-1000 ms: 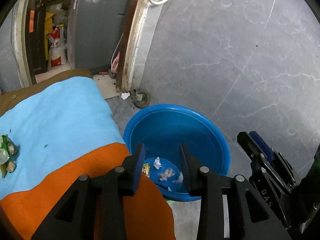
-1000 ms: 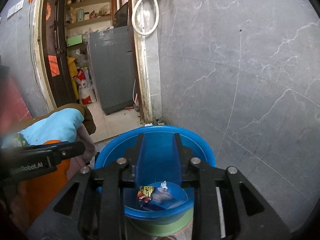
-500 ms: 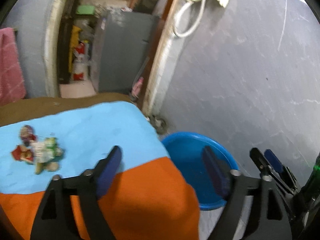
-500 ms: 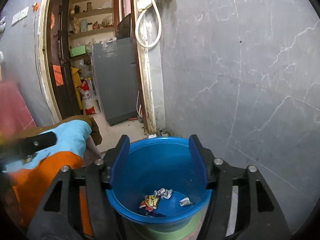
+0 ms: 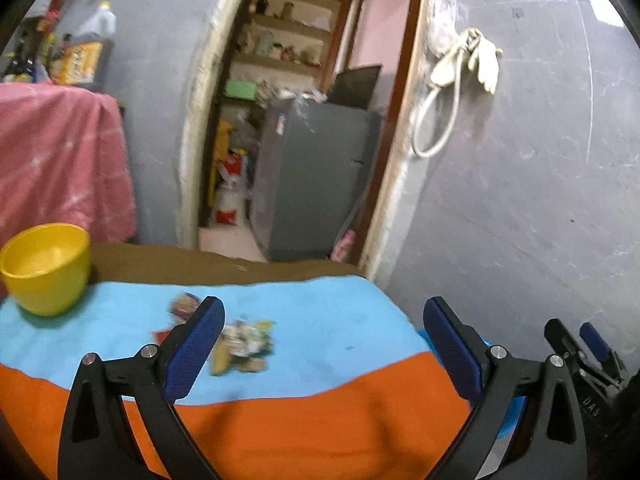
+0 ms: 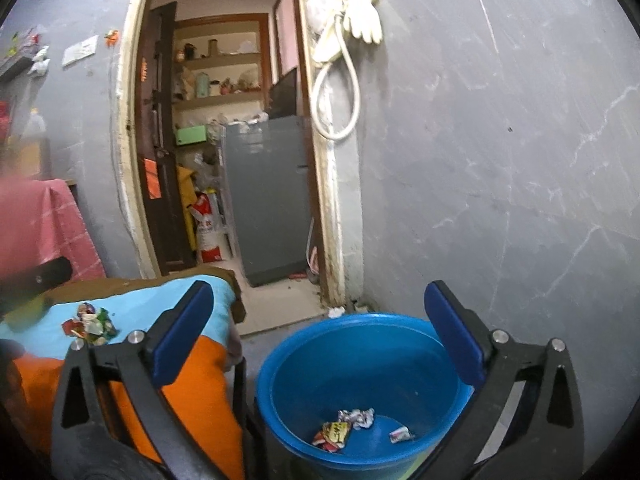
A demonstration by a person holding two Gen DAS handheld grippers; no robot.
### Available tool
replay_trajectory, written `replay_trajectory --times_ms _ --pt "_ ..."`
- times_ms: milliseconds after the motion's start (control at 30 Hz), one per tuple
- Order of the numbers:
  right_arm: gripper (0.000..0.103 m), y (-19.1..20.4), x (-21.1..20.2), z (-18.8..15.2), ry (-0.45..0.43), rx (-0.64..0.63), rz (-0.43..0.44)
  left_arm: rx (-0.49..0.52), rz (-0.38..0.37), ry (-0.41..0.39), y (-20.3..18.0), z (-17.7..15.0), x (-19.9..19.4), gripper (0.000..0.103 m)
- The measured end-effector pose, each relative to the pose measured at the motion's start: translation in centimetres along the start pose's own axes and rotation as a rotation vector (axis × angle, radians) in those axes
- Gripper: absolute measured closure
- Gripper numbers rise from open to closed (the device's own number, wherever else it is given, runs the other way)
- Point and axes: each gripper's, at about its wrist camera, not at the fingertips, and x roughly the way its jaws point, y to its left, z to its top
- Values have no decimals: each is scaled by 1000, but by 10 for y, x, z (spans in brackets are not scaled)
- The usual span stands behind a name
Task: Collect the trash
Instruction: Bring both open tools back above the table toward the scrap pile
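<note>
Presently listed: wrapper pile [image 5: 240,344], crumpled foil and paper scraps on the blue-and-orange cloth [image 5: 328,332], at ten o'clock from the blue tub [image 6: 360,364]; likely light, soft, crushable, best pinched across the bunched middle. Left gripper [image 5: 324,344] and right gripper [image 6: 316,332]: jaws just spread wide, nothing between. Tub holds dropped wrappers [image 6: 352,426]. Pile motion-blurred, piece count unclear; tub base cut off; yellow bowl [image 5: 46,268] contents hidden.

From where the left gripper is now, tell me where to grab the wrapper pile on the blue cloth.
Probably take the wrapper pile across its crumpled middle, from above. It lies loose and low on the blue cloth, so a level approach would likely push it. The left gripper is open and empty.
</note>
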Motion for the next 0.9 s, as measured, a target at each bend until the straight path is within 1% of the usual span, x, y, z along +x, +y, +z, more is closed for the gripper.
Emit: replay_trajectory --times_ms 200,333,467,600,733,900 --pt "0 24 -12 1 -70 -28 75 15 89 -88 27 -6 -32 5" --pt "0 45 -23 1 -136 -52 142 34 128 -139 40 -10 -42 5" --pt "0 58 -29 0 -171 -30 219 34 150 -173 53 -20 -59 5" --pt "0 66 -32 -1 -191 -26 250 33 172 -199 68 -26 -70 5" --pt "0 82 -35 -3 -208 -63 284 11 177 -229 84 -28 -80 5" --pt "0 100 -43 -8 -242 -119 321 5 216 -278 93 -35 -94 5"
